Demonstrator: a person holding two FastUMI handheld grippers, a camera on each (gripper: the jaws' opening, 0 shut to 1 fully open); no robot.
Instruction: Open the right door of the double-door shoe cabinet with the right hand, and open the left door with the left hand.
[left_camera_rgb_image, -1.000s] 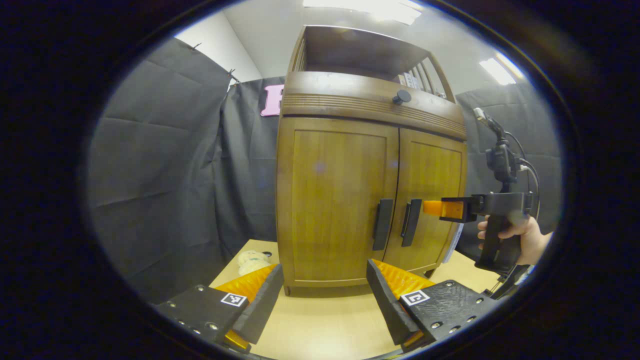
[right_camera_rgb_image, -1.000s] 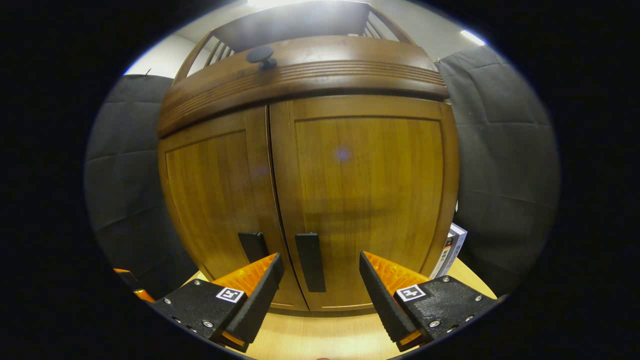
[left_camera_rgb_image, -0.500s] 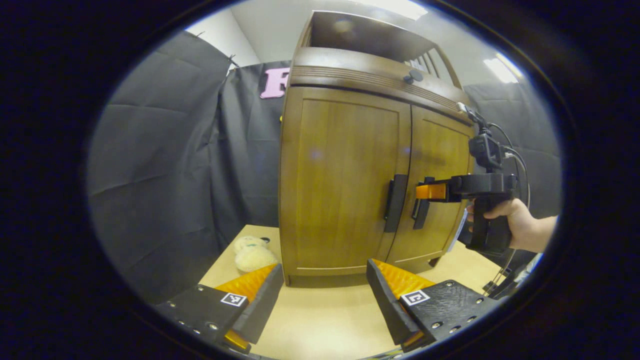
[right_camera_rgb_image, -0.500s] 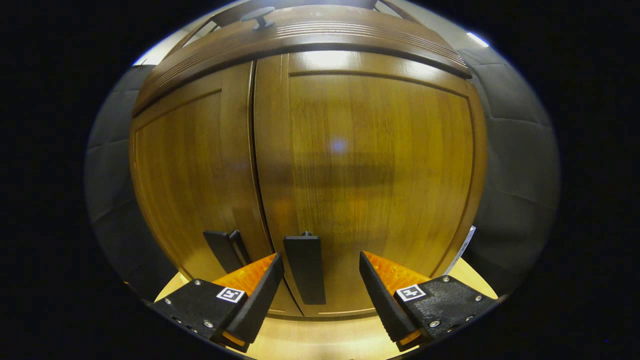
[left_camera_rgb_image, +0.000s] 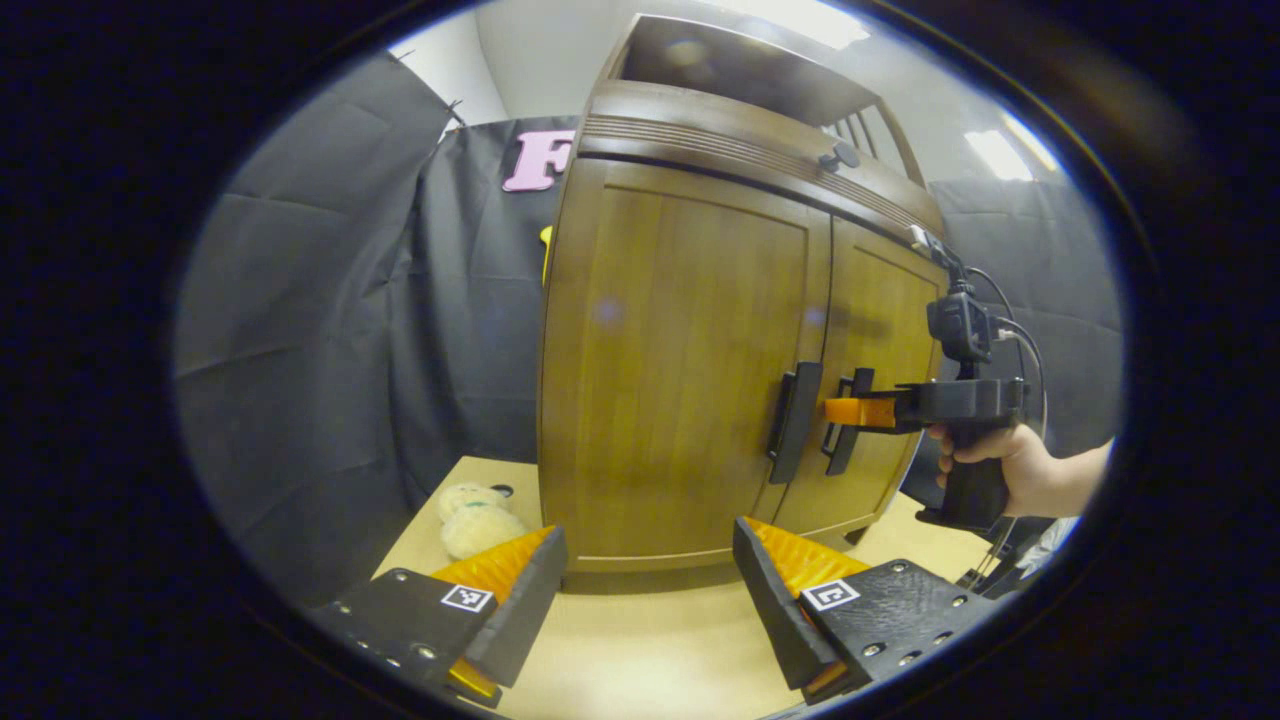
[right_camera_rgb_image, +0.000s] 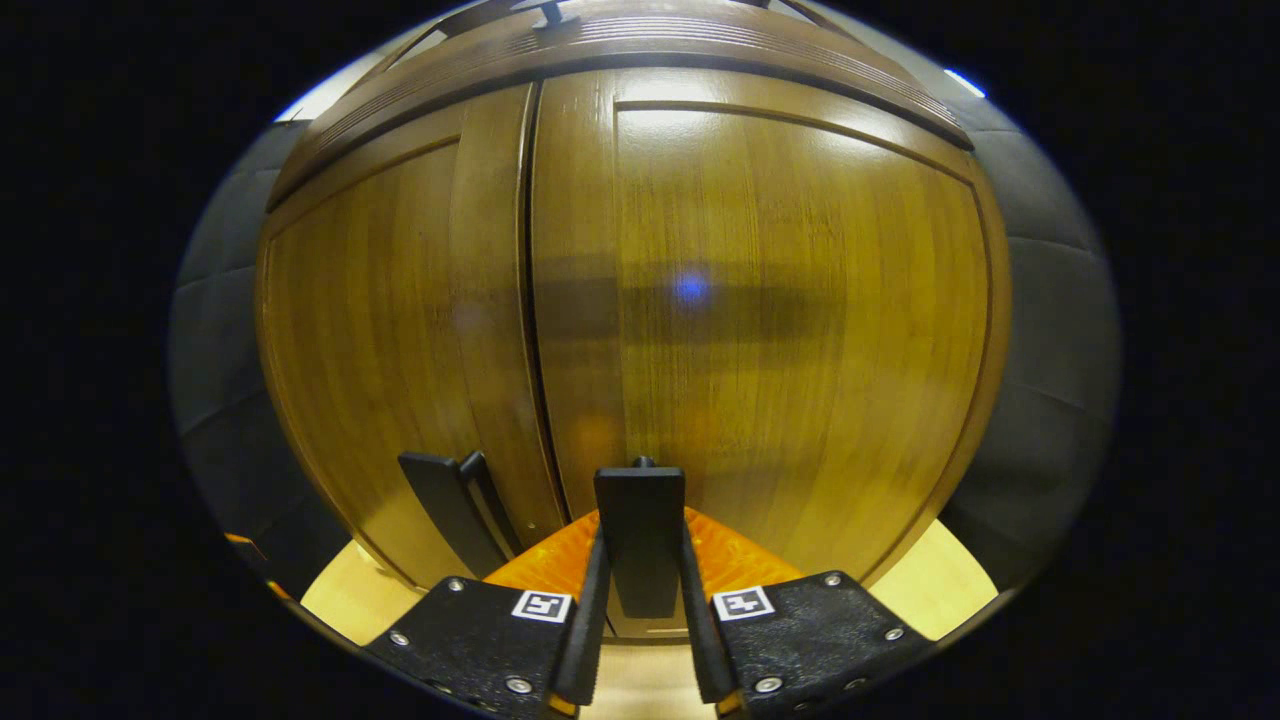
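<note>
A hand holds the right gripper at the shoe cabinet's right door handle while the left gripper, fingers apart, hovers over the table

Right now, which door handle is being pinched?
The right handle: the right gripper is shut on it. The left handle beside it is untouched.

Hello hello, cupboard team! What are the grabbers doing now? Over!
Right gripper shut on right door handle. Left gripper open, short of the shoe cabinet. Both doors closed. Plush toy beside cabinet, not in the way.
</note>
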